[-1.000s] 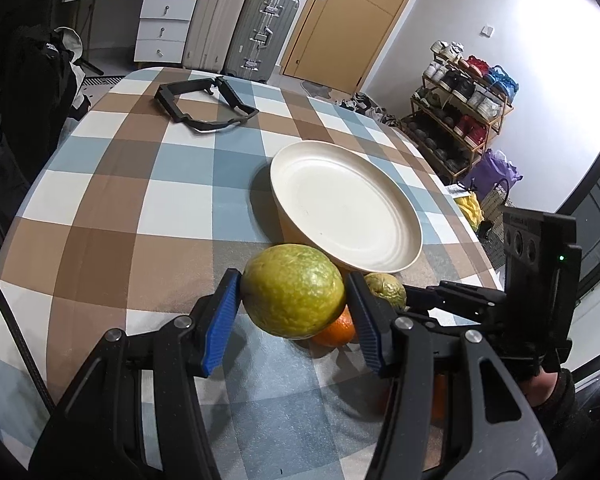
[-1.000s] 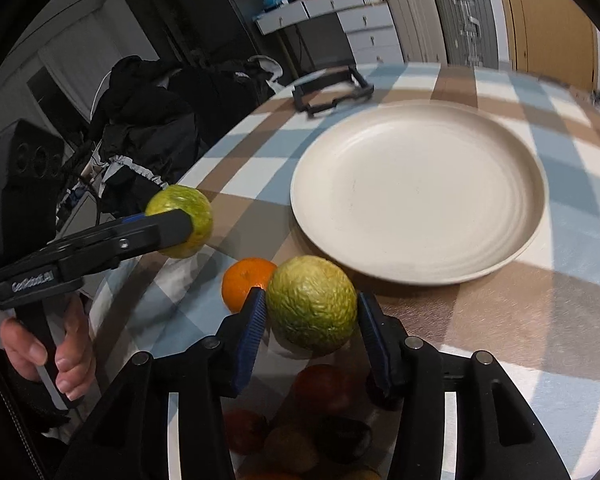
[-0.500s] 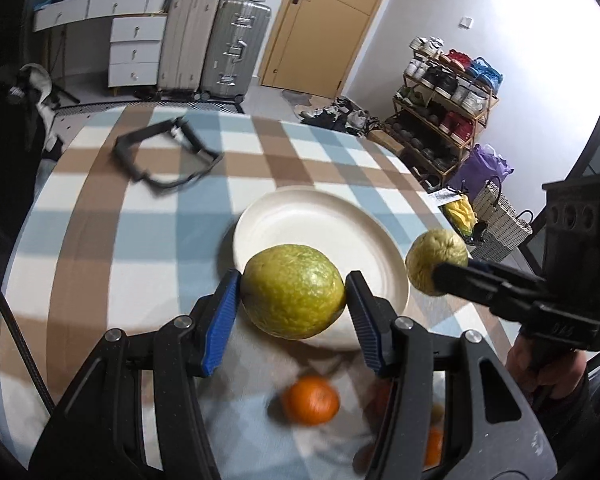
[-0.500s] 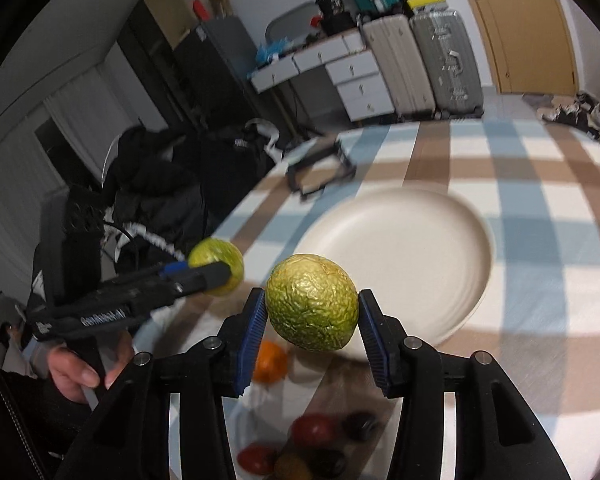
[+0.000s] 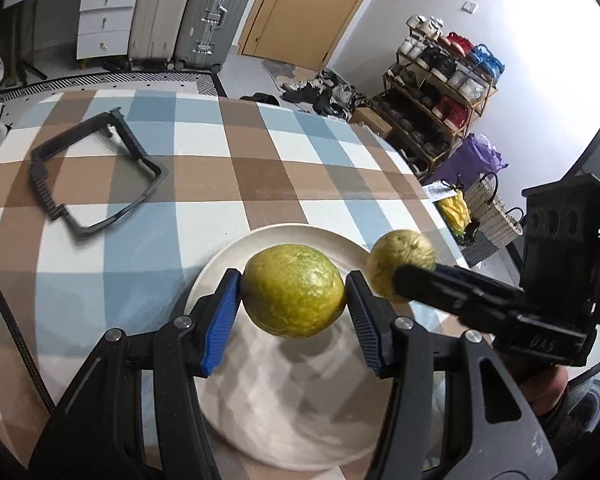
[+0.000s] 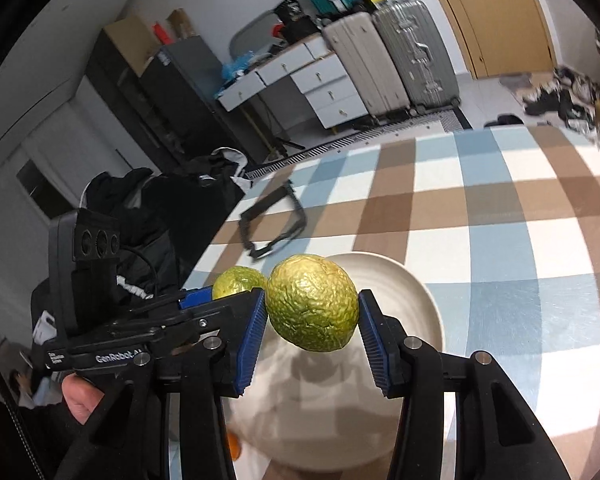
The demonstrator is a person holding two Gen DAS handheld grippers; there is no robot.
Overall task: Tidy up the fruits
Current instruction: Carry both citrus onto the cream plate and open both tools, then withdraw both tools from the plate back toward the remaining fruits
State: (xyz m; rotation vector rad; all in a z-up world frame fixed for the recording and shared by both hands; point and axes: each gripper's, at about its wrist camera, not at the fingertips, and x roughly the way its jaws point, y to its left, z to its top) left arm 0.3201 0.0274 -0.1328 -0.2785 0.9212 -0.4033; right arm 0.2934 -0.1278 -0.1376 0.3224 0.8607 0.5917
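Nearest, the left gripper (image 5: 294,300) has its fingers clenched on a green fruit (image 5: 294,290), the right gripper (image 6: 312,316) on a wrinkled green fruit (image 6: 312,302), both above the cream plate (image 5: 300,420); farther along the checked tabletop (image 5: 204,168) lies a black frame (image 5: 92,172).

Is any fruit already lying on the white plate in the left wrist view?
No: the plate is bare, and the green fruit hangs above it, clamped in the left gripper.
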